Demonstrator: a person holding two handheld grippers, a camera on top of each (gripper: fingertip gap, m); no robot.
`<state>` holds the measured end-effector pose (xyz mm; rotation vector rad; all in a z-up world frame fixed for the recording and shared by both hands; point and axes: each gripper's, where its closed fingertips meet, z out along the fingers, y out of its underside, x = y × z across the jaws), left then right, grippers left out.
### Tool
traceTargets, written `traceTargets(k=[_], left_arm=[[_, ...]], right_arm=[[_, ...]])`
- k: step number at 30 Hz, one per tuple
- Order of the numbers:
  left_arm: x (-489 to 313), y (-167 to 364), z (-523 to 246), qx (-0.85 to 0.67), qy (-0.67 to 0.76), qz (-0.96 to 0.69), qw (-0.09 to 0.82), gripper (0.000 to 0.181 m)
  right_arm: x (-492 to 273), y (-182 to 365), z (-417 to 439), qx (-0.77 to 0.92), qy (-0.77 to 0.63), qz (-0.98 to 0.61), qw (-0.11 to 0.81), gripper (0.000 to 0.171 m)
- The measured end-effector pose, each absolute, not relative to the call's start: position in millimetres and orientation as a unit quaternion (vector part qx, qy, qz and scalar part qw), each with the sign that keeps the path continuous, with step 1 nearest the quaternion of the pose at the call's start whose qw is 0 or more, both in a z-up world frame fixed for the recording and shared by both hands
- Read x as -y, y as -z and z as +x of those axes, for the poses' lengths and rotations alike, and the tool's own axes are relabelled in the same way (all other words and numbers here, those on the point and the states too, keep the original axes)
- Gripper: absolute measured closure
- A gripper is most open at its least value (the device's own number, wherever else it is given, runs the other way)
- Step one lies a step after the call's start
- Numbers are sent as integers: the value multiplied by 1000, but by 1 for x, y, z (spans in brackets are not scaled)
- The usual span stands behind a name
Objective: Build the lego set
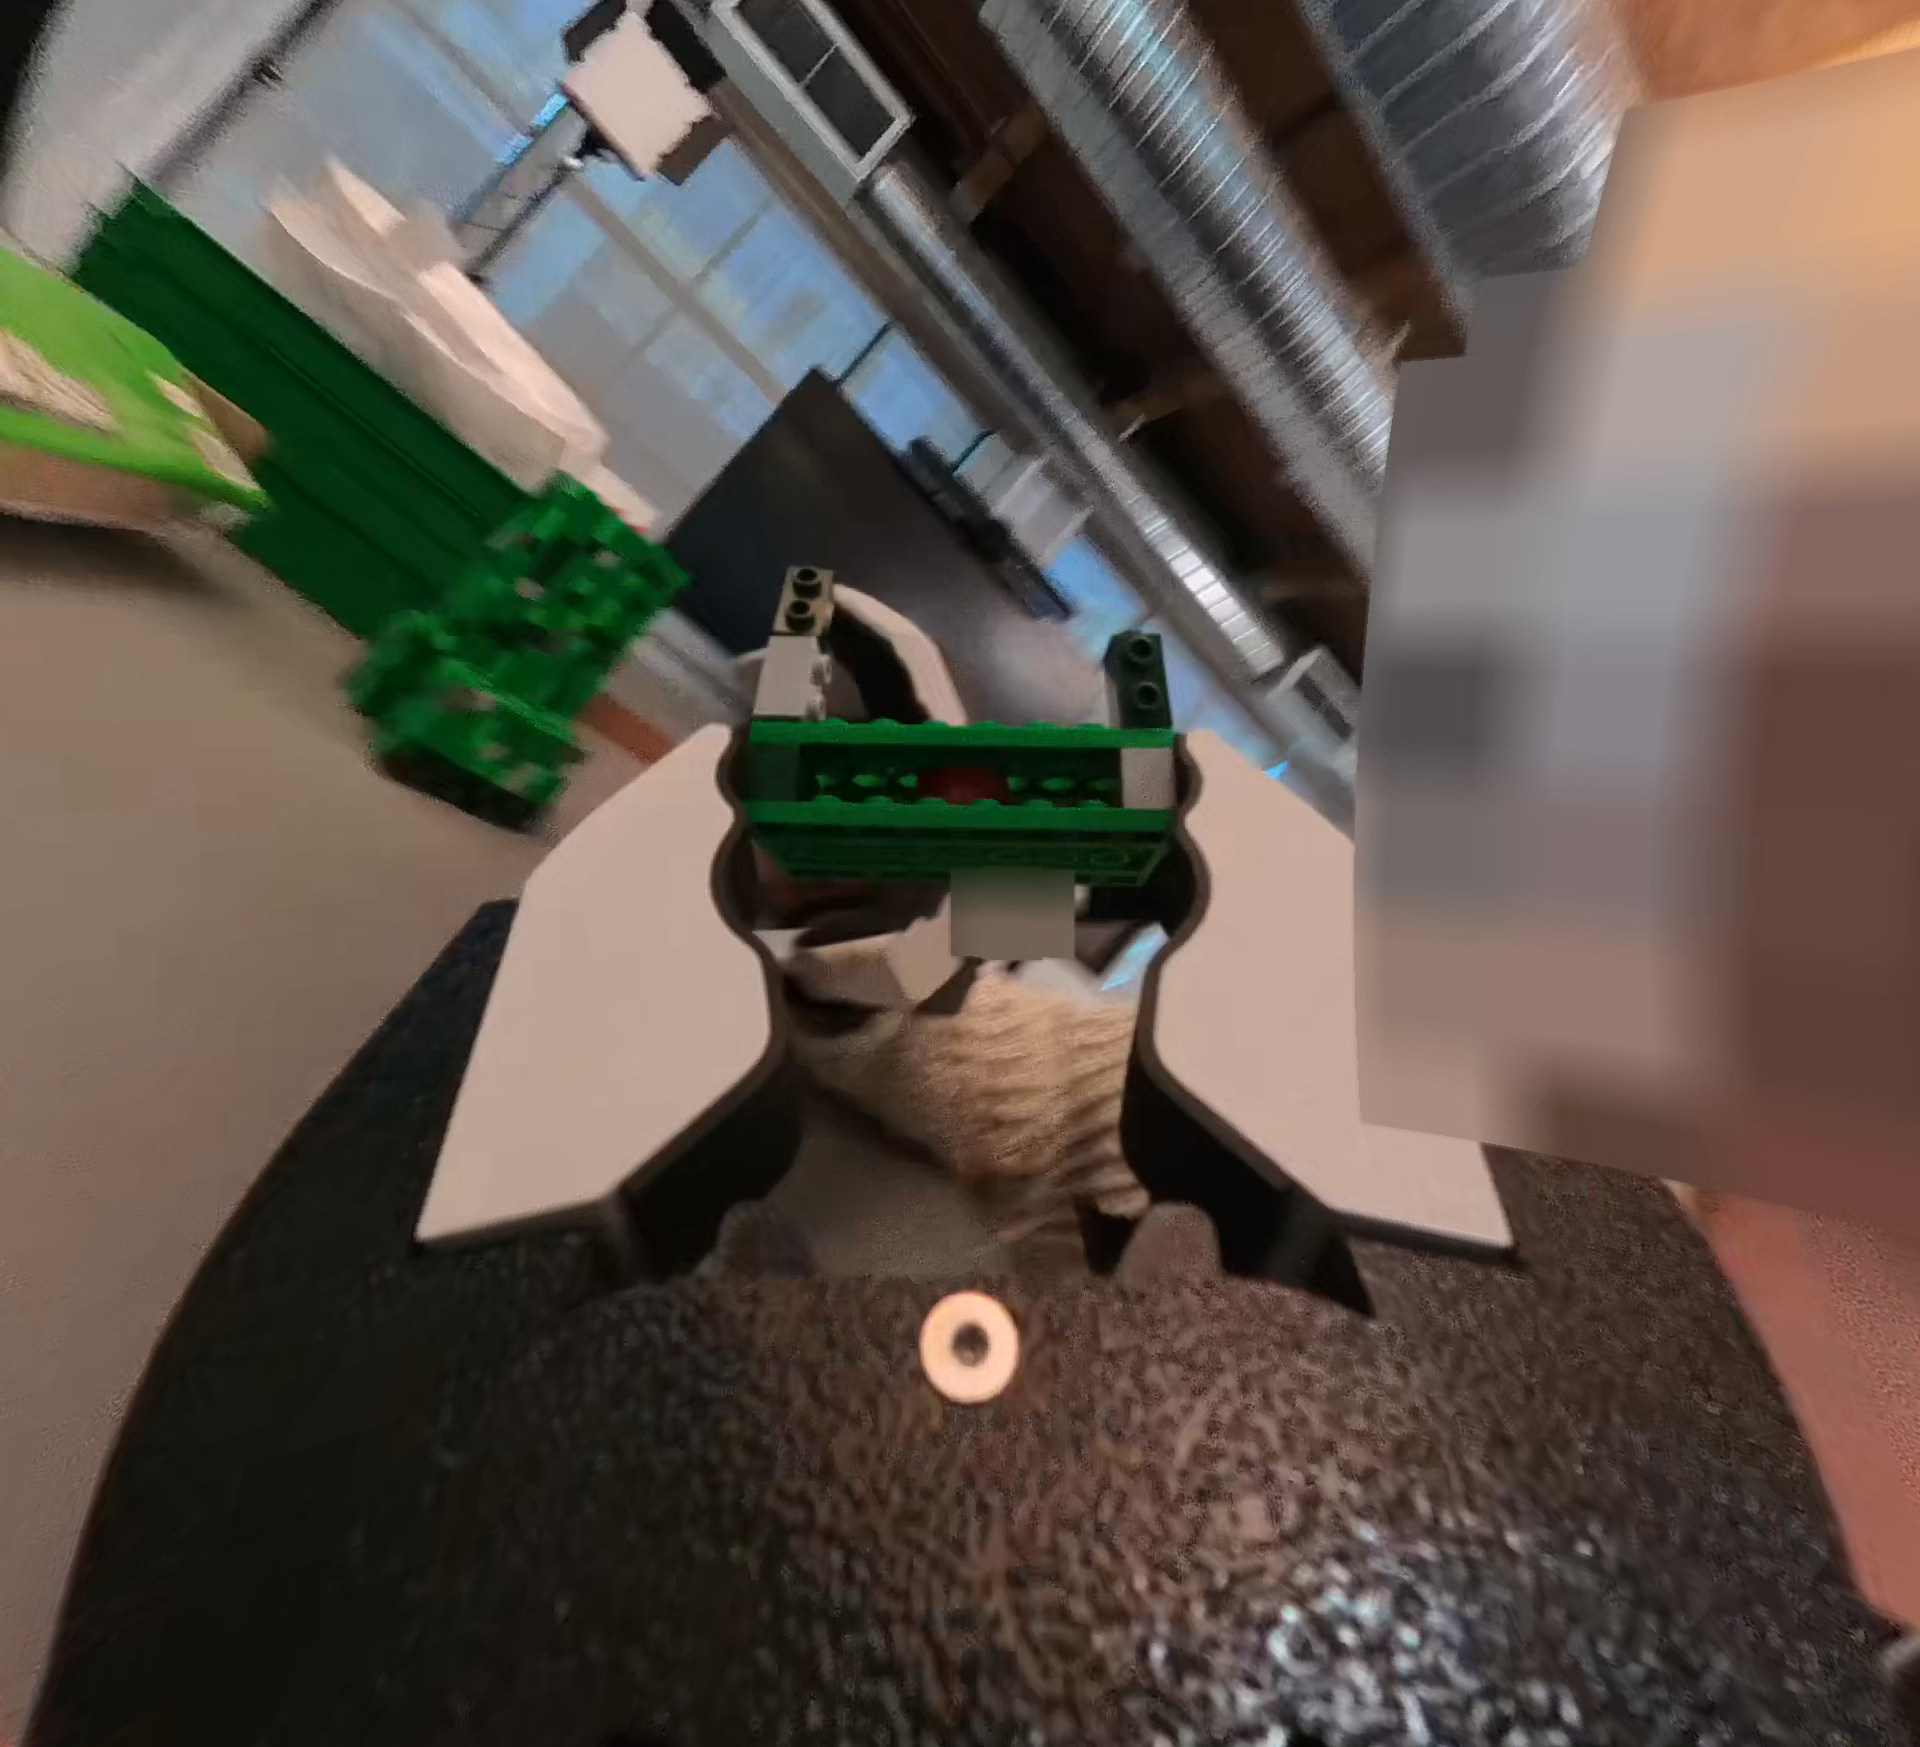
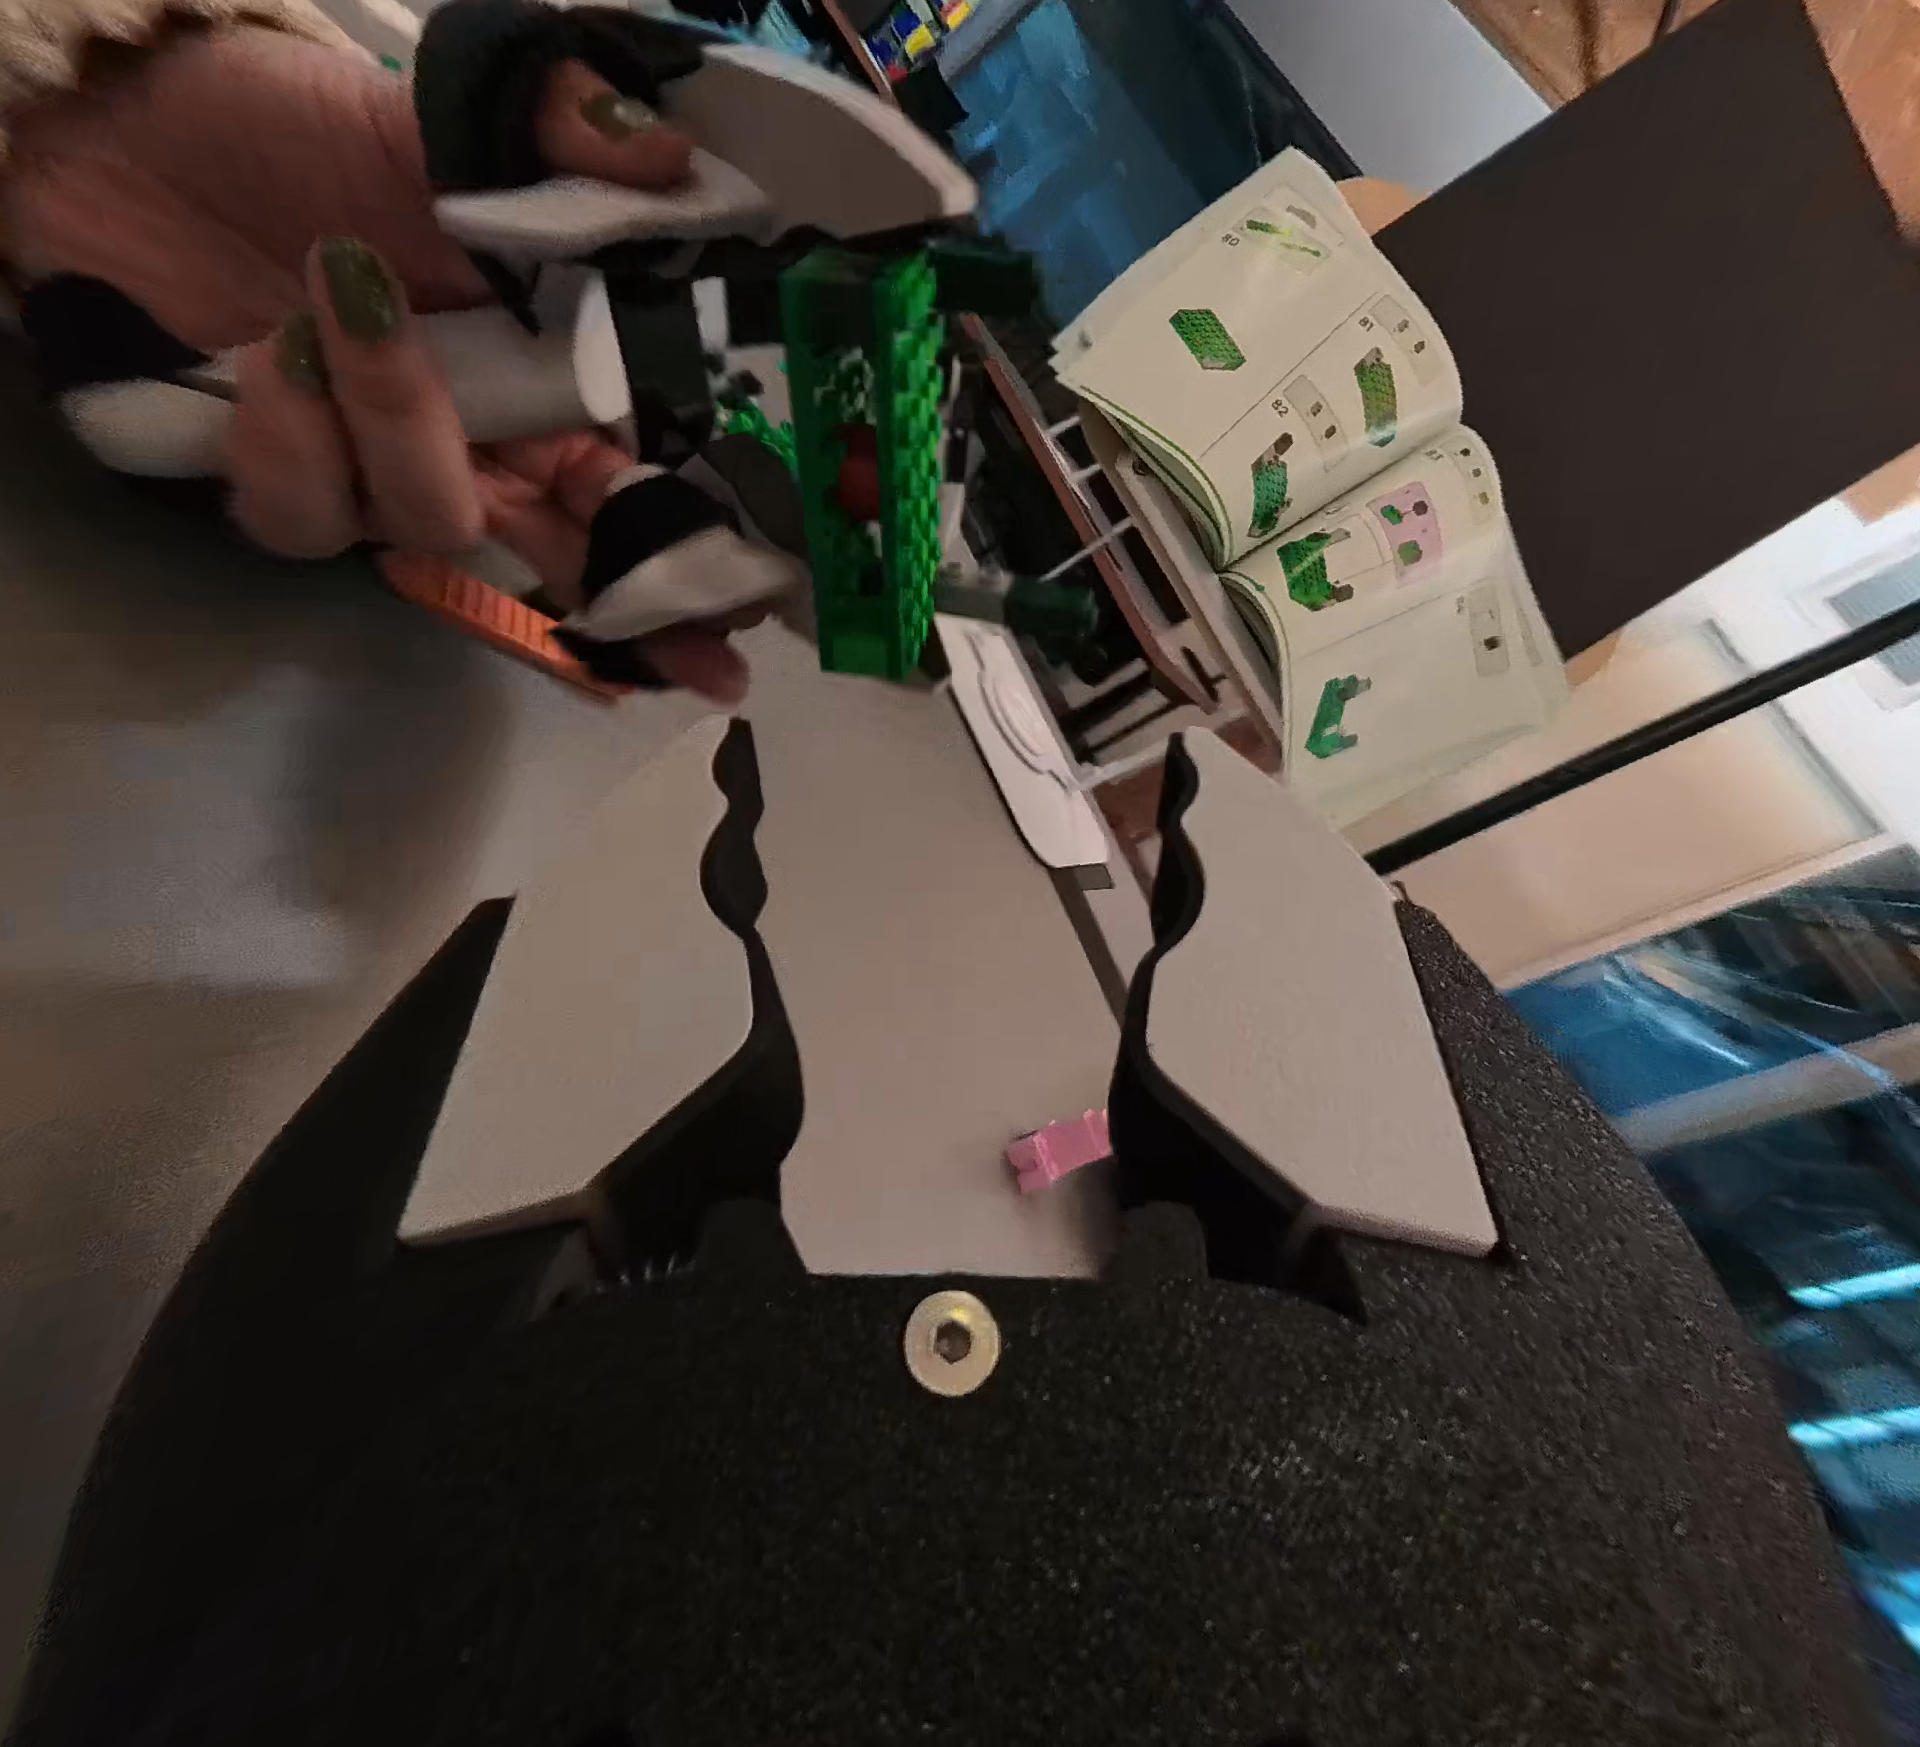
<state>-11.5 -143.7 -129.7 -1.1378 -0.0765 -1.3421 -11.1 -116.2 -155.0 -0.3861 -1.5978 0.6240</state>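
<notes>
Left wrist view: the left tongs, with pale grey faces, black scalloped inner edges and a pebbled black body with a steel washer, are clamped on the two short ends of a green studded assembly. The assembly is a long, hollow stack of green plates with a red round piece inside; a grey-and-dark post and a dark green post rise from its far corners. Beyond it, blurred, a green lattice build stands on the grey bench.

Right wrist view: the right tongs stand apart and hold nothing. Between their fingers, near the base, a small pink brick lies on the matte bench. Farther off, a hand in a knitted cream sleeve holds the other tongs, with the green assembly upright on end between them. An orange ribbed piece lies under the hand. An open instruction booklet, its pale pages printed with step pictures, leans on a wire stand beside the assembly; its small print is left unread.
</notes>
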Motion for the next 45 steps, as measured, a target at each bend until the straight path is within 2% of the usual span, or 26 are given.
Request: traceTargets(k=[2, 4, 6, 8, 10, 15, 17, 18, 19, 21, 23, 25, 29, 33, 35, 37, 38, 40, 43, 45], left_arm=[[140, 134, -23, -8, 480, -553, 680, 106], [135, 140, -32, -61, 340, -610, 713, 106], [129, 148, -35, -131, 173, -654, 725, 106], [126, 152, -37, -185, 6, -662, 726, 106], [124, 154, -35, -220, -109, -652, 717, 106], [122, 164, -17, -292, -196, -630, 693, 106], [122, 166, -13, -302, -200, -627, 690, 106], [122, 168, -12, -307, -201, -628, 686, 106], [122, 169, -10, -312, -202, -627, 684, 106], [121, 174, -8, -320, -206, -630, 677, 103], [119, 182, -12, -318, -199, -651, 660, 82], [116, 193, -20, -309, -189, -677, 641, 71], [115, 199, -23, -302, -149, -694, 637, 70], [116, 202, -20, -293, -104, -707, 635, 71], [116, 204, -20, -287, -93, -713, 633, 71], [116, 204, -22, -279, -83, -717, 633, 71], [115, 205, -22, -275, -77, -719, 633, 71], [115, 206, -23, -271, -67, -724, 631, 71], [116, 207, -21, -279, -65, -723, 629, 73], [116, 208, -19, -286, -67, -721, 628, 74]], right_arm=[[110, 152, -4, 696, -343, -197, 599, 110], [108, 148, -1, 678, -457, -250, 519, 123], [104, 144, -5, 646, -542, -321, 431, 123], [106, 139, -11, 604, -612, -382, 337, 116], [114, 138, -17, 586, -643, -419, 261, 111], [141, 165, -28, 609, -627, -474, 105, 105], [150, 175, -28, 623, -617, -476, 67, 111], [154, 176, -27, 630, -619, -466, 51, 122], [157, 177, -26, 635, -617, -463, 42, 131], [155, 183, -26, 657, -595, -462, 38, 133], [139, 194, -24, 699, -541, -464, 51, 134], [111, 214, -21, 766, -433, -467, 92, 135], [76, 247, 0, 872, -216, -429, 97, 135], [71, 270, 13, 911, -109, -392, 65, 134], [76, 267, 10, 911, -122, -386, 77, 132], [75, 258, 7, 907, -132, -385, 110, 117], [74, 251, 5, 901, -144, -387, 132, 115], [85, 233, 0, 882, -219, -376, 178, 120], [103, 211, -5, 843, -334, -354, 230, 145], [102, 216, -6, 837, -344, -361, 227, 146]])
